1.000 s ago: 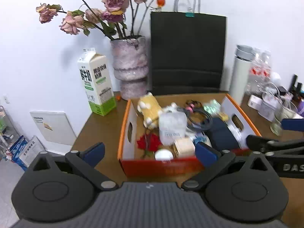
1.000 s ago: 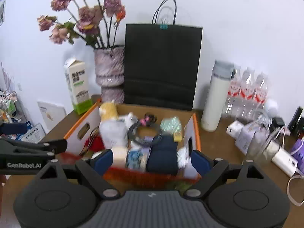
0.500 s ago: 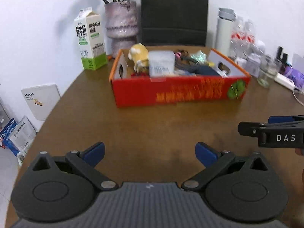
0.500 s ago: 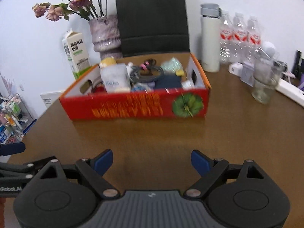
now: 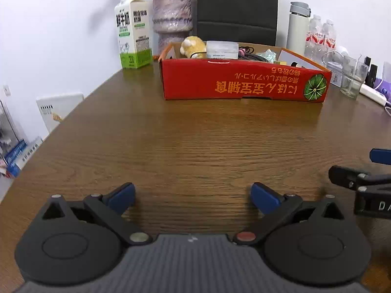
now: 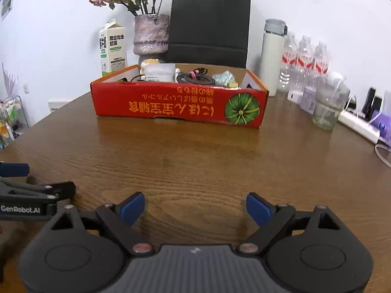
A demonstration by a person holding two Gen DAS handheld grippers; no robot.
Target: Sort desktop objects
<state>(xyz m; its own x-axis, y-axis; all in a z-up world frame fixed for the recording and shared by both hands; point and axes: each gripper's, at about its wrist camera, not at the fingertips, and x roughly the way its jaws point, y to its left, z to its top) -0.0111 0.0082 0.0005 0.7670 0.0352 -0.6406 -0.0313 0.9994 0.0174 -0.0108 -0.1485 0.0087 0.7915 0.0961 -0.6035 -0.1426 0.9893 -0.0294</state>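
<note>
Sitting toward the far side of the wooden table [image 5: 195, 141], the red cardboard box [image 5: 244, 85] holds the sorted clutter: a yellow plush toy [image 5: 193, 46], a clear plastic container [image 5: 222, 49], a coil of black cable [image 6: 195, 78] and a crumpled greenish packet [image 6: 223, 77], all piled inside it. A second ago both grippers hung right over that box, looking down into it; now they have pulled back and dropped low over the bare wood near the front edge, well apart from the box. The left gripper [image 5: 193, 196] has its jaws wide apart with nothing between them, and the right gripper [image 6: 195, 206] is the same, spread and empty. They rest side by side, each showing at the edge of the other's view.

Nothing loose lies on the open tabletop between the grippers and the box, so to my eye the sorting looks finished, or nearly so, and this retreat reads as a return to rest. Behind the box stand a milk carton [image 5: 133, 30], a vase of dried roses [image 6: 151, 35] and a black paper bag [image 6: 210, 26]; a white thermos [image 6: 271, 56], water bottles [image 6: 303, 58] and a glass jar [image 6: 328, 108] crowd the right side.
</note>
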